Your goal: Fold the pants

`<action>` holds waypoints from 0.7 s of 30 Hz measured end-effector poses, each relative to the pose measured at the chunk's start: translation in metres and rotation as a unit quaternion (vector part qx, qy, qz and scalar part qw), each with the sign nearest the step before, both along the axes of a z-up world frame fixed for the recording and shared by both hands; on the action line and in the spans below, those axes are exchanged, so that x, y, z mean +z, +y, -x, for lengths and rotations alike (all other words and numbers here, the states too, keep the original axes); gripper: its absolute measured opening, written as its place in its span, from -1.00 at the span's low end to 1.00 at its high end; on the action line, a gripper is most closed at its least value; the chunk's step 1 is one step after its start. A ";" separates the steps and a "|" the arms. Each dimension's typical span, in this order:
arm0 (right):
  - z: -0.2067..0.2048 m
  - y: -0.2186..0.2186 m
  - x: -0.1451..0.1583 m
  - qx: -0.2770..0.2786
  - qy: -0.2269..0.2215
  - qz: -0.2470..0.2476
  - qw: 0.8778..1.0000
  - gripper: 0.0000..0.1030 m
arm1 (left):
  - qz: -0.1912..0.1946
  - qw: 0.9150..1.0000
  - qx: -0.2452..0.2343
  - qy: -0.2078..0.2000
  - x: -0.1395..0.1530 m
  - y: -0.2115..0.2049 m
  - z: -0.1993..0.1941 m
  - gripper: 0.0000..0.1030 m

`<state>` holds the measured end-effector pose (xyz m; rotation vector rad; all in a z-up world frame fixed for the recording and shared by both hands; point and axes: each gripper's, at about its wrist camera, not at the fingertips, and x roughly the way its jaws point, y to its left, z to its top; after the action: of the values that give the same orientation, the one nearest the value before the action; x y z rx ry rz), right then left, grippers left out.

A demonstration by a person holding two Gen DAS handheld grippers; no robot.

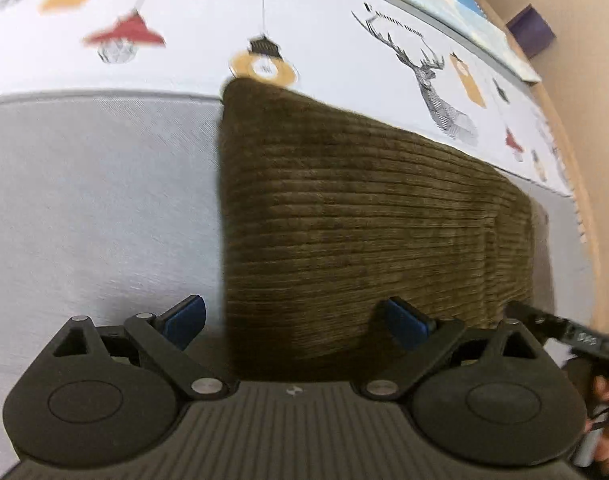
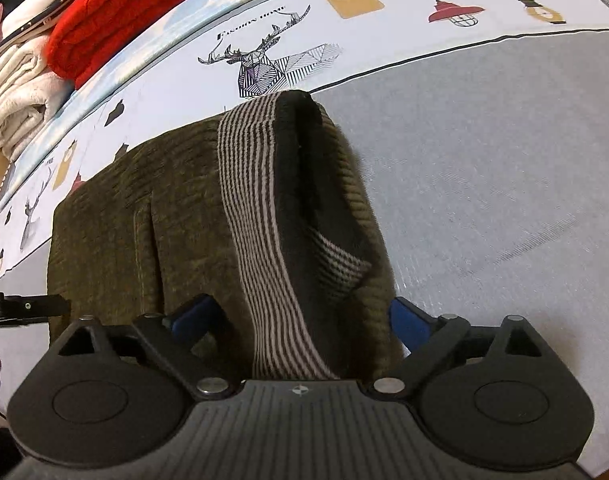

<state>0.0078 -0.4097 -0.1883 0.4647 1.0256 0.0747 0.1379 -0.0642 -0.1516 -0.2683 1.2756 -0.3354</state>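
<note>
here the left claw (image 1: 296, 322) stands spread wide, its two blue pads (image 1: 184, 320) apart and pressing on nothing. the near left corner of the pants (image 1: 364, 216) lies between them: one pad is over bare grey sheet (image 1: 96, 200), the other over the brown ribbed cloth. the left edge of the pants runs straight up from the claw to a rounded far corner that just reaches the white printed band (image 1: 324, 52) with lamps and a deer. left of that edge the grey sheet is bare all the way to the picture's side. to the right the cloth stretches on to its other end, where the black tip of the other tool shows at the near corner, with part of a hand (image 1: 608, 396) beside it.

the right claw (image 2: 304, 322) is likewise released, pads wide, with the waist end of the pants lying loosely between them. the striped waistband (image 2: 256, 208) is turned up there, showing a dark lining (image 2: 300, 184). the right edge of the pants slopes from the claw's right pad up to a far corner at the border of the printed band. beyond that edge the grey sheet is open. past the printed band, at upper left, sits a red folded blanket (image 2: 120, 24) beside a pale one (image 2: 20, 96), well apart from the pants.
</note>
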 end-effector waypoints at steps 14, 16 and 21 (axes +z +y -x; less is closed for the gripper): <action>-0.021 0.012 0.007 -0.005 -0.012 0.010 1.000 0.61 | -0.002 0.998 -0.016 -0.068 0.002 -0.017 -0.020 -0.16; -0.023 0.017 0.015 -0.007 -0.028 0.019 0.999 0.34 | -0.017 0.994 -0.019 -0.102 0.016 -0.013 -0.021 -0.34; -0.039 0.039 0.033 -0.009 -0.072 -0.014 0.997 0.04 | -0.050 0.987 -0.001 -0.155 0.045 0.016 -0.027 -0.50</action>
<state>0.0464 -0.3707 -0.1557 0.4877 0.8788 0.1051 0.1644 -0.0479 -0.1067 -0.1227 0.9831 -0.3014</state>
